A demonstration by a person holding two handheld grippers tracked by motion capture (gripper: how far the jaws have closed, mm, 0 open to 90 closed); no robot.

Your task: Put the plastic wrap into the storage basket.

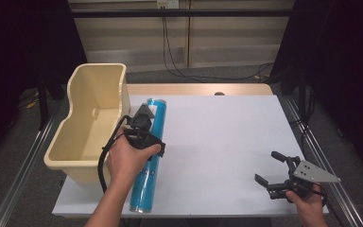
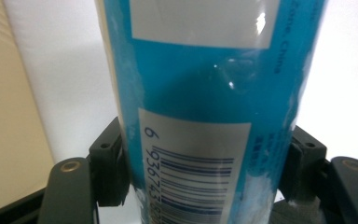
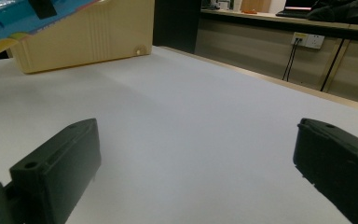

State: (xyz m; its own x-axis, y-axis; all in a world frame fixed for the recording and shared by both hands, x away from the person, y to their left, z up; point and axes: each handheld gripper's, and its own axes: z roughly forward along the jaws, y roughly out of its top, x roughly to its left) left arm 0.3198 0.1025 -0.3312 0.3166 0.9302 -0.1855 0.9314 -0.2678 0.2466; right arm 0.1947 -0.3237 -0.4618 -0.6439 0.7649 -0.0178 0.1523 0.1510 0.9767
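The right hand-held gripper [image 1: 273,171] hovered near the counter's [image 1: 217,142] front right corner, jaws spread wide and holding nothing. Farther in, the left hand-held gripper [image 1: 144,124] pinched the blue tube [image 1: 151,142], one jaw against each side at the barcode label. The tube lay lengthwise on the counter just beside the cream bin [image 1: 92,118]. It looked stiff, light and glossy, so likely slippery; a mid-length hold seemed soundest.
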